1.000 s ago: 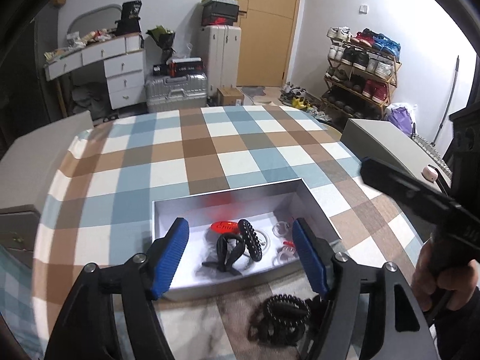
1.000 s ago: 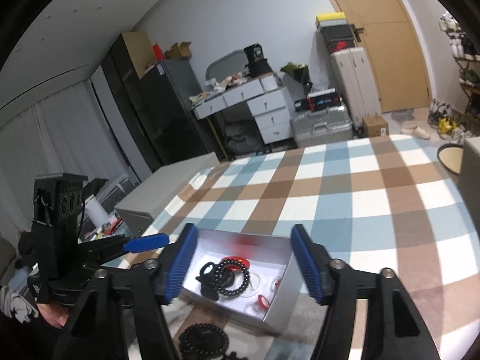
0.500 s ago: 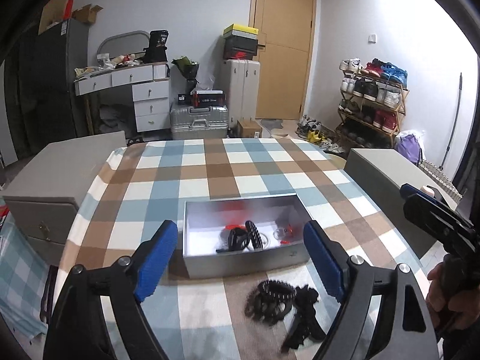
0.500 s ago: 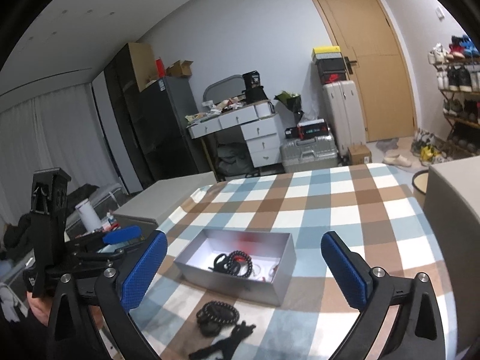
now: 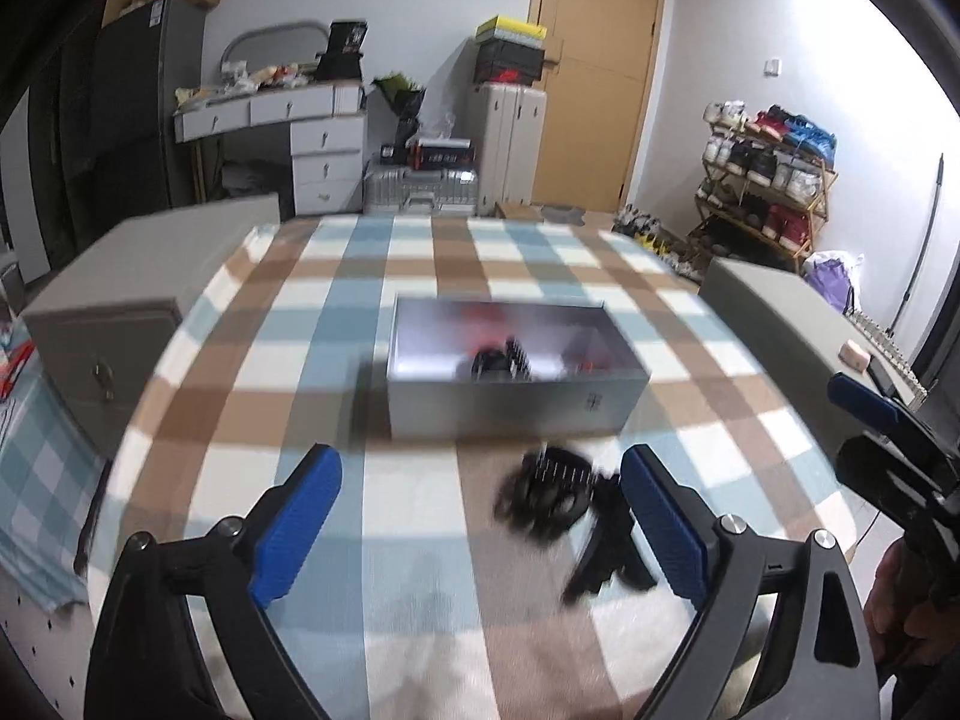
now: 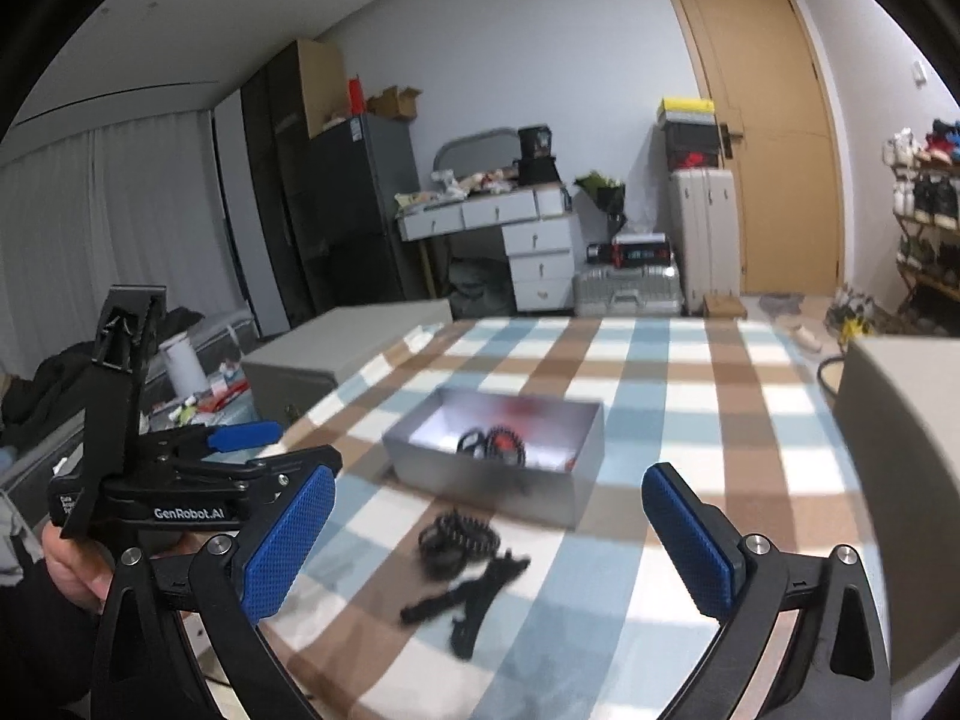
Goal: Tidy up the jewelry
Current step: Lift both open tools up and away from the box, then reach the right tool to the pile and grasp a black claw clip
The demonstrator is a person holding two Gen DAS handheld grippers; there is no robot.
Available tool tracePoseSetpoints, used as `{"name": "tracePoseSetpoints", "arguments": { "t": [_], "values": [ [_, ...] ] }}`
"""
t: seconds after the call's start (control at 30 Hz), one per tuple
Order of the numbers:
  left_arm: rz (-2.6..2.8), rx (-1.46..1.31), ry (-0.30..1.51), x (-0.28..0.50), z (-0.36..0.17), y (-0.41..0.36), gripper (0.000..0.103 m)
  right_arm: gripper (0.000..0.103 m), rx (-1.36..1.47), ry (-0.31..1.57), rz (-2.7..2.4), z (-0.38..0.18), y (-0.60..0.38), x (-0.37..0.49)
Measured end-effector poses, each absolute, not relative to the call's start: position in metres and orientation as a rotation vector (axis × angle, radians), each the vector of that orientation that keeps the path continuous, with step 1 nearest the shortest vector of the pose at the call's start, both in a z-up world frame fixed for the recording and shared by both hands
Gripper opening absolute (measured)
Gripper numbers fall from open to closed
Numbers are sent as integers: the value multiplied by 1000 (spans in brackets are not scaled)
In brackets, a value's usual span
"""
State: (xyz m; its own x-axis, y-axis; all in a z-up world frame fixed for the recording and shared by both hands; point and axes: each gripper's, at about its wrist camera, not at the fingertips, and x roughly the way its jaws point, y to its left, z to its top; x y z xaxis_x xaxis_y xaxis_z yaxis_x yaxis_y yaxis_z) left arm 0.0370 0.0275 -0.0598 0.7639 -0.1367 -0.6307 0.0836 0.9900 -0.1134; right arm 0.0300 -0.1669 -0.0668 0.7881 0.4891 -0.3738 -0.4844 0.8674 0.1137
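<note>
A silver open box sits on the checked tablecloth and holds black hair ties and clips and small red pieces. A black coiled hair tie and a black hair clip lie on the cloth in front of the box. My left gripper is open and empty, held back from the box; it also shows at the left of the right wrist view. My right gripper is open and empty; its blue fingertip shows in the left wrist view.
The table has grey cabinets on its left and right. Behind it stand a white desk, suitcases, a wooden door and a shoe rack.
Both grippers have pulled back and away from the box, which now looks smaller and farther. Both stay open and empty. The loose black pieces have come fully into view.
</note>
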Motion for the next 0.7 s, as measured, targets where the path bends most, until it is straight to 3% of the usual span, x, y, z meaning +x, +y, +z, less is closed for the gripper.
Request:
{"name": "tracePoseSetpoints", "arguments": {
  "t": [0.43, 0.7],
  "values": [
    [-149, -93, 822, 22, -103, 28, 92, 103, -79, 591, 543, -133, -143, 46],
    [-152, -109, 867, 21, -117, 33, 92, 89, -28, 644, 586, -145, -134, 63]
  ]
}}
